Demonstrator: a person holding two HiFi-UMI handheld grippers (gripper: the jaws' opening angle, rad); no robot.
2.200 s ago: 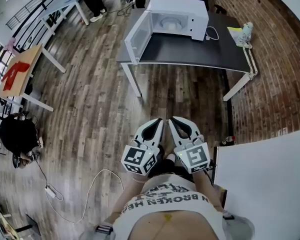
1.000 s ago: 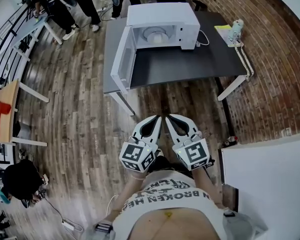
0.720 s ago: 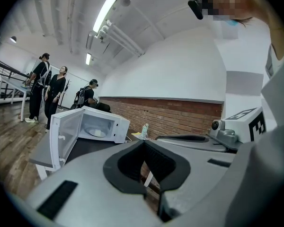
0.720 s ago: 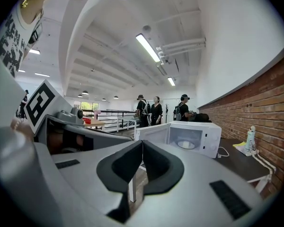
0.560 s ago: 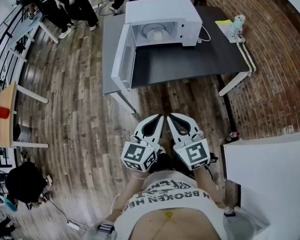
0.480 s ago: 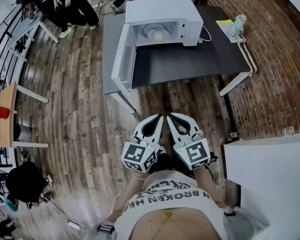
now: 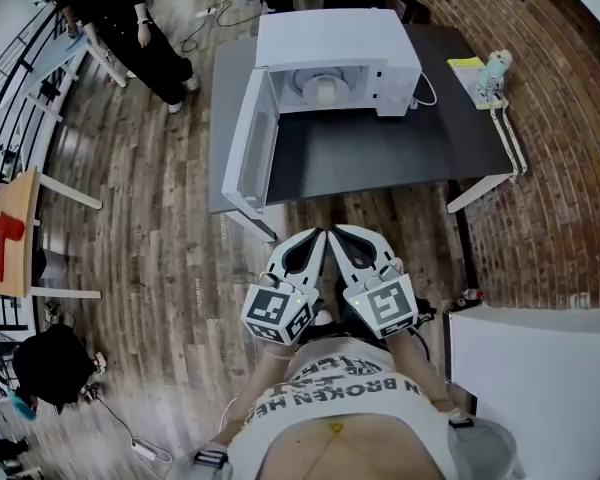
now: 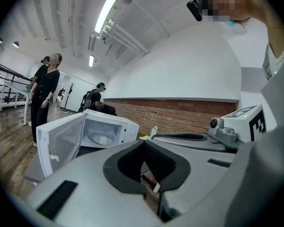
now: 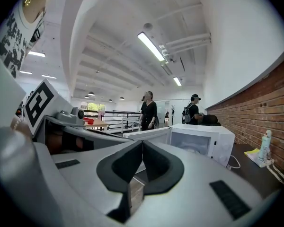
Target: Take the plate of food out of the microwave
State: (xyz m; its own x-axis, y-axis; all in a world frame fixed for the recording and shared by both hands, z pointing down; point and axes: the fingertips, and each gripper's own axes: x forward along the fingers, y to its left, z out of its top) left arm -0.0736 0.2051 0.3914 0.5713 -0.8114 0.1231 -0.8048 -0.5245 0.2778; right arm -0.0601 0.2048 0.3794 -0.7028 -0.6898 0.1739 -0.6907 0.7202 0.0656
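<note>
Head view: the left gripper (image 7: 318, 236) and right gripper (image 7: 338, 234) hang side by side over the wood floor (image 7: 170, 228), near the black table (image 7: 380, 153). On it stands the white microwave (image 7: 335, 38), its door (image 7: 250, 153) swung open, with the plate of food (image 7: 323, 86) inside. Left gripper view: jaws pressed together, nothing between them, microwave ahead-left. Right gripper view: jaws likewise closed and empty, microwave ahead-right.

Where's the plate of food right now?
The plate sits inside the open microwave, at the top middle of the head view. The microwave stands on the dark table, its door swung out left.
</note>
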